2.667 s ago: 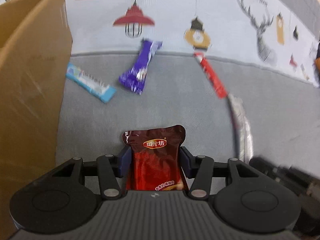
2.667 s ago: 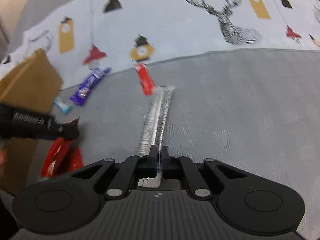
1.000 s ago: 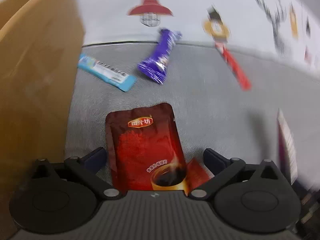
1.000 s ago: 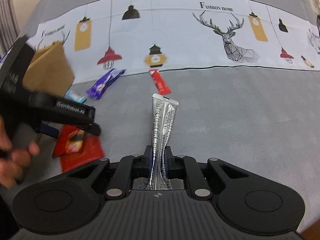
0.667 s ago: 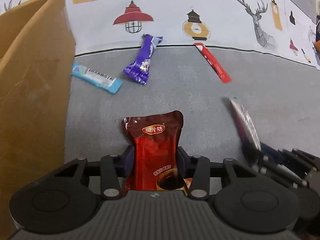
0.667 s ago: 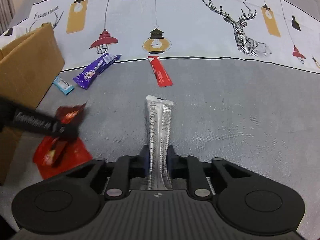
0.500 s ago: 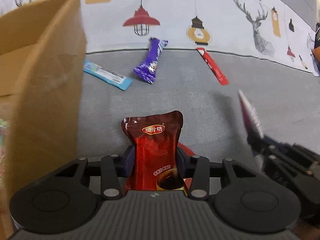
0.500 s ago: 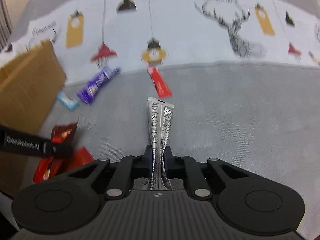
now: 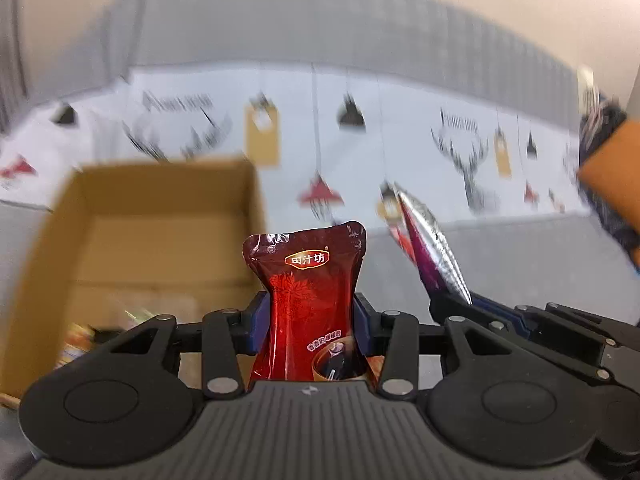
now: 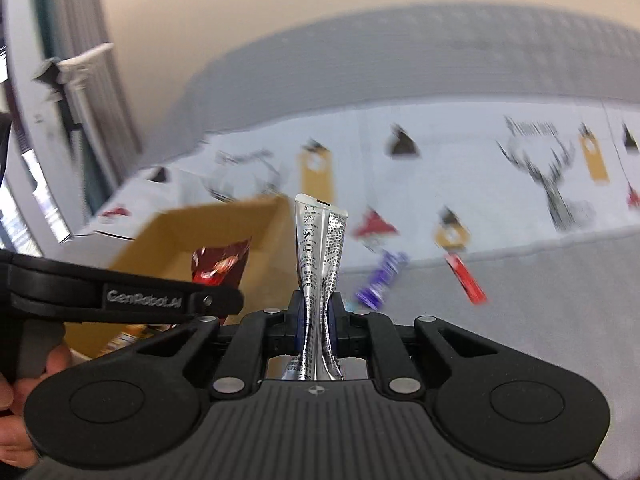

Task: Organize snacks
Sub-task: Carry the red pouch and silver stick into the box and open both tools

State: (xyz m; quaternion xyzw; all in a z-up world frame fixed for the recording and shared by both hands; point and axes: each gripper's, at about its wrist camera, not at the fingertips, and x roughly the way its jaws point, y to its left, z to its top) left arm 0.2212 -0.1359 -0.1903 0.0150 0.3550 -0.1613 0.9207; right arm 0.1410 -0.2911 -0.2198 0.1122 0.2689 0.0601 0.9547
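Observation:
My left gripper [image 9: 310, 320] is shut on a dark red pouch [image 9: 308, 276] and holds it upright in the air, just right of an open cardboard box [image 9: 256, 200]. Beside it on the right, my right gripper [image 10: 318, 324] is shut on a silver sachet [image 10: 320, 240], which also stands upright. In the right wrist view the left gripper [image 10: 216, 300] reaches in from the left with the red pouch [image 10: 220, 264] over the cardboard box [image 10: 168, 232]. In the left wrist view the silver sachet [image 9: 436, 256] leans at the right.
A purple bar [image 10: 380, 280] and a red stick packet [image 10: 466, 278] lie on the grey surface near the printed cloth [image 10: 460, 168]. Some snacks lie blurred in the box bottom [image 9: 80, 340]. A hand [image 10: 12, 420] grips the left tool; an orange sleeve [image 9: 612, 184] shows at right.
The left gripper closed on the red pouch lying on the surface. Both grippers then rose with their packets and swung left towards the box, whose open top has come into view.

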